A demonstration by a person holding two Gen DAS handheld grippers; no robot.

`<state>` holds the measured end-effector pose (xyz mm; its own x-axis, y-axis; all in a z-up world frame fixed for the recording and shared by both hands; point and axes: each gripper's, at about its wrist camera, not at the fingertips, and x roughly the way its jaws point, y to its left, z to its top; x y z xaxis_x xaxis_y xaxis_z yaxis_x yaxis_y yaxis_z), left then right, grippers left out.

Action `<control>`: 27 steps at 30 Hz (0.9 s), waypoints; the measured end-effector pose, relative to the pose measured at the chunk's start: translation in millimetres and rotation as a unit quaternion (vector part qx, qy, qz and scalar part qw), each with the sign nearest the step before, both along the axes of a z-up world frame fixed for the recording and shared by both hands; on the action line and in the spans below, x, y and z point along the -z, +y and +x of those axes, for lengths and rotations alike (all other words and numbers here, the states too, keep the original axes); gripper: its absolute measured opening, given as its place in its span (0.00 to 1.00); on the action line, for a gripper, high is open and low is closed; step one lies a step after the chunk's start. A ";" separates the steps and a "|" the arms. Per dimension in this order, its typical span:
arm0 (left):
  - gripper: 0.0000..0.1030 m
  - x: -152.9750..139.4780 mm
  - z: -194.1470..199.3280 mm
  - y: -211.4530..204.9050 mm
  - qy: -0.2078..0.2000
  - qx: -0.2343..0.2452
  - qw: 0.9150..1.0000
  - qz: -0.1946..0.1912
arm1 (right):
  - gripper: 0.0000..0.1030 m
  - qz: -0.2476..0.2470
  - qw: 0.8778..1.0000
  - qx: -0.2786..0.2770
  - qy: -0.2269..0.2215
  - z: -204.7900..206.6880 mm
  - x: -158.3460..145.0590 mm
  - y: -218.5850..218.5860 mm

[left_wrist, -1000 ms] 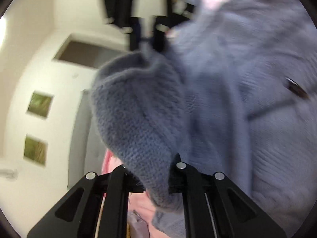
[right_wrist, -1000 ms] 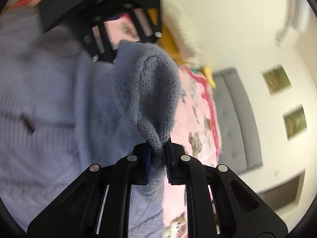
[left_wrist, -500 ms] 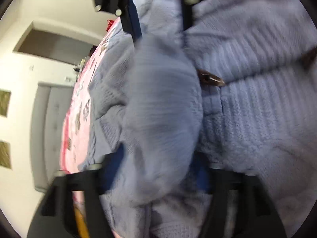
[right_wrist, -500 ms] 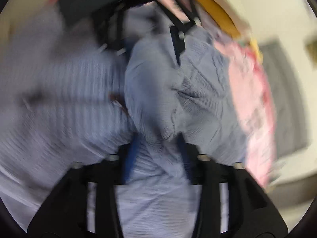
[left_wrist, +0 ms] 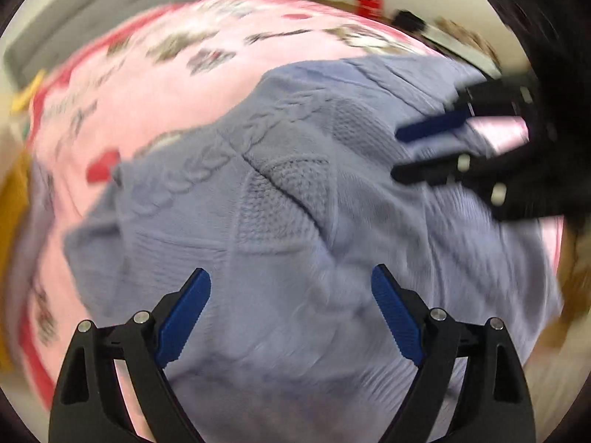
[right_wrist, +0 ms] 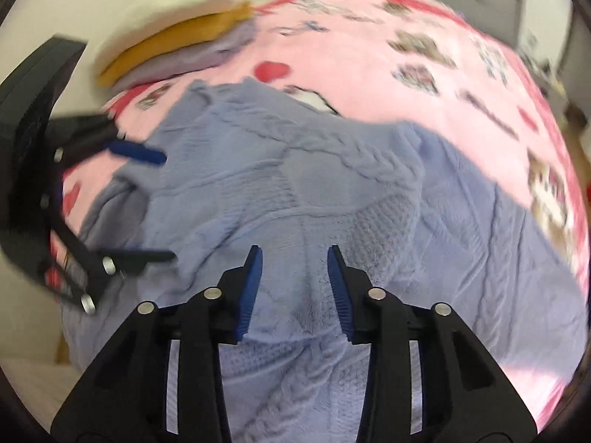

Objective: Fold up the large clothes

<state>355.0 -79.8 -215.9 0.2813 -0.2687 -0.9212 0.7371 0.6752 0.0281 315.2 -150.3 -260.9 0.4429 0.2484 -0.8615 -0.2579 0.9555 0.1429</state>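
Note:
A lavender-blue cable-knit sweater (left_wrist: 295, 192) lies folded over itself on a pink patterned bedspread (left_wrist: 147, 74). My left gripper (left_wrist: 290, 278) hovers above its near part, jaws wide and still opening, with nothing between the pads. In the right wrist view the same sweater (right_wrist: 332, 192) fills the middle. My right gripper (right_wrist: 294, 254) hangs over it, jaws partly apart and closing, gripping no cloth. Each gripper shows in the other's view: the right gripper (left_wrist: 397, 155) over the sweater's right edge, the left gripper (right_wrist: 168, 206) over its left edge.
A stack of folded clothes (right_wrist: 177, 37) in white, yellow and lilac sits at the bed's far left. A grey padded headboard (left_wrist: 74, 18) runs along the back. A red box (left_wrist: 369, 5) and clutter stand beyond the bed. Bare bedspread (right_wrist: 406, 37) lies beyond the sweater.
Both grippers let go of the sweater folds they held and opened. They rolled round and now look down on the sweater, which lies on the bed.

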 end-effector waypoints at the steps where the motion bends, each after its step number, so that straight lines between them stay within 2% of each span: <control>1: 0.85 7.6 0.6 -3.1 0.011 -0.021 1.000 -0.005 | 0.29 0.005 1.000 0.010 0.012 2.9 8.7 -1.0; 4: 0.85 33.3 3.5 -10.9 0.049 -0.053 0.997 -0.019 | 0.29 -0.006 0.998 0.020 0.053 5.8 41.4 7.9; 7: 0.85 57.8 -0.4 -9.5 0.062 -0.074 0.995 -0.020 | 0.29 -0.012 0.996 0.032 0.079 1.8 71.9 9.3; 10: 0.85 65.3 -14.2 1.8 0.051 -0.090 0.994 -0.040 | 0.29 -0.003 0.996 0.049 0.075 -7.9 84.1 3.5; 14: 0.88 76.3 -12.6 8.6 0.063 -0.118 0.989 -0.057 | 0.30 -0.010 0.996 0.052 0.075 -11.9 94.0 5.6; 17: 0.88 70.8 -6.2 8.0 0.070 -0.110 0.989 -0.065 | 0.33 0.021 0.996 0.059 0.069 -13.3 80.7 -2.4; 18: 0.88 60.7 -3.9 13.0 0.077 -0.097 0.989 -0.082 | 0.37 0.044 0.995 0.065 0.058 -13.5 68.5 -8.6; 20: 0.88 42.0 1.7 28.8 0.083 -0.074 0.986 -0.127 | 0.62 0.072 0.994 0.082 0.022 -14.4 45.1 -22.5; 21: 0.88 33.0 8.4 41.7 0.092 -0.063 0.981 -0.158 | 0.64 0.084 0.992 0.092 -0.001 -13.7 31.3 -31.6; 23: 0.88 25.4 29.9 63.6 0.105 -0.070 0.976 -0.180 | 0.65 0.092 0.989 0.113 -0.022 -1.8 14.9 -51.1; 25: 0.88 27.7 61.0 82.0 0.124 -0.103 0.970 -0.182 | 0.64 0.082 0.988 0.132 -0.002 19.2 19.1 -66.9; 27: 0.88 40.3 97.1 99.1 0.164 -0.150 0.957 -0.185 | 0.59 0.078 0.986 0.145 0.022 41.5 32.6 -81.9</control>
<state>452.1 19.3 -256.2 0.1100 -0.5461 -0.8305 0.4365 0.7772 -0.4533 356.7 -232.2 -293.5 0.4786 0.2466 -0.8427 0.0330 0.9540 0.2979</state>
